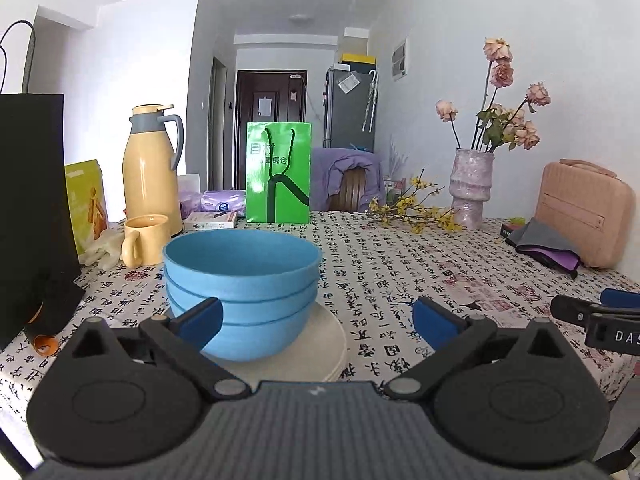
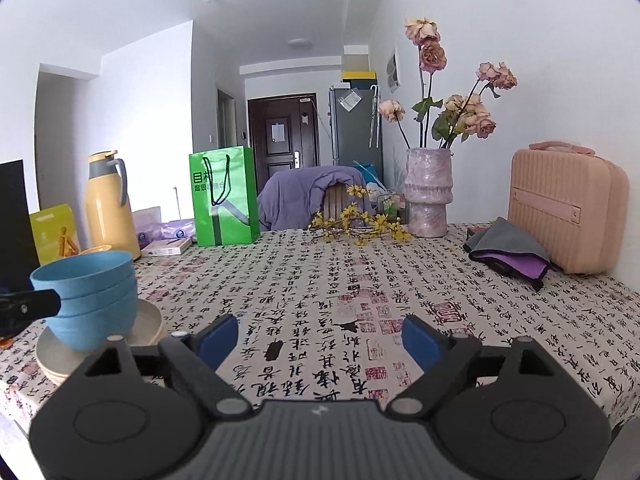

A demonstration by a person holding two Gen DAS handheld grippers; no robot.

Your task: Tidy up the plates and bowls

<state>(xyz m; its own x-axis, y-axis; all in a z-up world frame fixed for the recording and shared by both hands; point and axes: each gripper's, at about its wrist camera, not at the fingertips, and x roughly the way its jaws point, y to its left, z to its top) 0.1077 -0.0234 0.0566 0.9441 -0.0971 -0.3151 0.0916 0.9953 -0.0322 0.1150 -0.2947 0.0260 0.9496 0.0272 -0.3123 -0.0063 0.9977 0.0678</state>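
Observation:
Three blue bowls [image 1: 244, 280] sit nested on a stack of cream plates [image 1: 328, 340] on the calligraphy-print tablecloth. My left gripper [image 1: 316, 316] is open just in front of the stack. Its left finger [image 1: 200, 320] overlaps the lowest bowl in the picture, and its right finger is well clear over the cloth. From the right wrist view the bowls [image 2: 92, 300] and plates [image 2: 148, 320] are at the far left. My right gripper [image 2: 318, 330] is open over bare cloth with nothing between its fingers. It also shows at the right edge [image 1: 600, 316] of the left wrist view.
A yellow mug [image 1: 144, 240], a yellow thermos [image 1: 150, 168] and a black bag [image 1: 32, 208] stand left of the stack. Behind are a green paper bag [image 1: 278, 172], yellow twigs [image 1: 412, 208] and a vase of dried roses [image 1: 470, 188]. A pink case [image 2: 568, 208] and folded cloths [image 2: 508, 252] lie at the right.

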